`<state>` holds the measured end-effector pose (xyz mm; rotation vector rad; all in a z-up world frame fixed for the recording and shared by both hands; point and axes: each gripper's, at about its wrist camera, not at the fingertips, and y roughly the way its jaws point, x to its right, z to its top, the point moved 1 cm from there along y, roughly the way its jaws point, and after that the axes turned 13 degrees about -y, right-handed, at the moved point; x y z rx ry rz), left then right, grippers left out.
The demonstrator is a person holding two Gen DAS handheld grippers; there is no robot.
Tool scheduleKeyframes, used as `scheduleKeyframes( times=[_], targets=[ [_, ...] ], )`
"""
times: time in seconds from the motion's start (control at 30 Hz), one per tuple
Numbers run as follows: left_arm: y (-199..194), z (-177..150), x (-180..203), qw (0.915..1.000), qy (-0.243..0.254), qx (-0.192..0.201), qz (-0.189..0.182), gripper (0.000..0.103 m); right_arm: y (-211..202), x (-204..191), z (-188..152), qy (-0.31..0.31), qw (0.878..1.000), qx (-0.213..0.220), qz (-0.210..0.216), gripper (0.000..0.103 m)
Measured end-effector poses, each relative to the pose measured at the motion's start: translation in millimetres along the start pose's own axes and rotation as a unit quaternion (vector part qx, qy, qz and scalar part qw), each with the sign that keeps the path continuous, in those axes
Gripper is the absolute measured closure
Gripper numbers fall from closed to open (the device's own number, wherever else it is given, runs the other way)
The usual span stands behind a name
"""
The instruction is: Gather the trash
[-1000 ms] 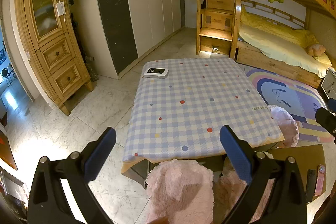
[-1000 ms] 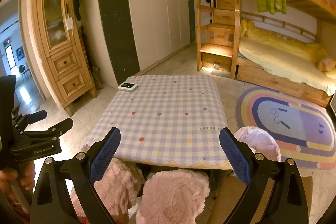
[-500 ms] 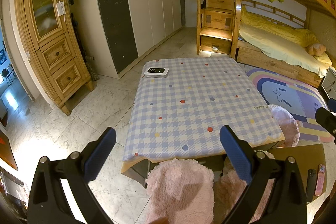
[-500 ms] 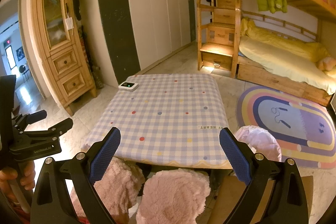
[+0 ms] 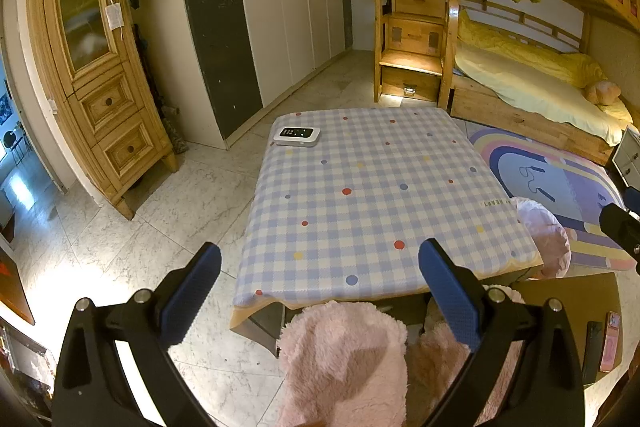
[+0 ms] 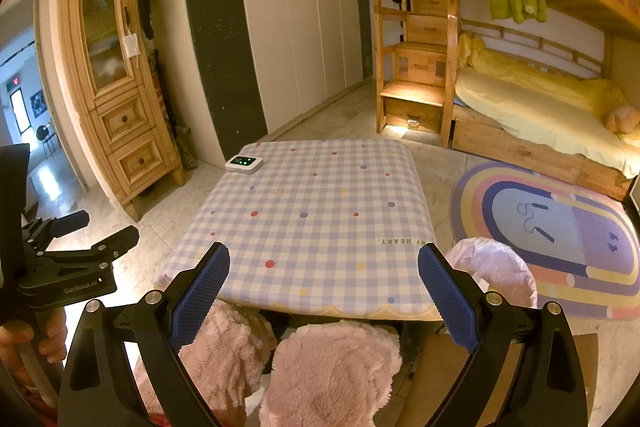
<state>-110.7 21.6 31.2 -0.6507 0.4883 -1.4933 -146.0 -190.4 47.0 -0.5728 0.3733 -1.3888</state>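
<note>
A low table with a blue checked cloth (image 5: 372, 195) (image 6: 316, 219) stands ahead of both grippers. No loose trash shows on it. A bin lined with a pink-white bag (image 5: 540, 227) (image 6: 496, 275) stands at the table's right near corner. My left gripper (image 5: 320, 291) is open and empty, held above the near table edge. My right gripper (image 6: 324, 295) is open and empty, also near the front edge. The left gripper's body (image 6: 68, 267) shows at the left of the right wrist view.
A small white device (image 5: 297, 137) (image 6: 244, 163) lies at the table's far left corner. Pink fluffy slippers (image 5: 344, 359) (image 6: 332, 371) are below the grippers. A wooden cabinet (image 5: 100, 75), wardrobe, bunk bed (image 5: 520, 87) and rainbow rug (image 6: 552, 235) surround the table. A cardboard piece (image 5: 568, 307) with a phone lies right.
</note>
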Motion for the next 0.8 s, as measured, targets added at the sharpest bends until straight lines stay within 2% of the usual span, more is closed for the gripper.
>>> scheduleKeyframes(
  times=[0.33,0.57,0.63,0.7,0.8],
  targets=[
    [7,-1,-3,1.0000,0.002,-0.006,0.003,0.007,0,1,-1,0.001,1.000,-0.001,0.001,0.009],
    [21,5,1,0.9998,0.013,-0.011,-0.011,0.007,5,6,-7,0.013,1.000,-0.005,-0.006,0.009],
    [34,11,4,0.9997,0.015,-0.011,-0.017,0.007,9,20,-15,0.029,0.999,0.000,-0.023,0.009],
    [56,22,9,0.9990,0.020,-0.007,-0.040,0.007,14,31,-23,0.036,0.998,-0.001,-0.042,0.009],
    [105,37,21,0.9976,0.041,-0.017,-0.053,0.007,28,63,-54,0.057,0.994,-0.013,-0.091,0.009]
  ],
)
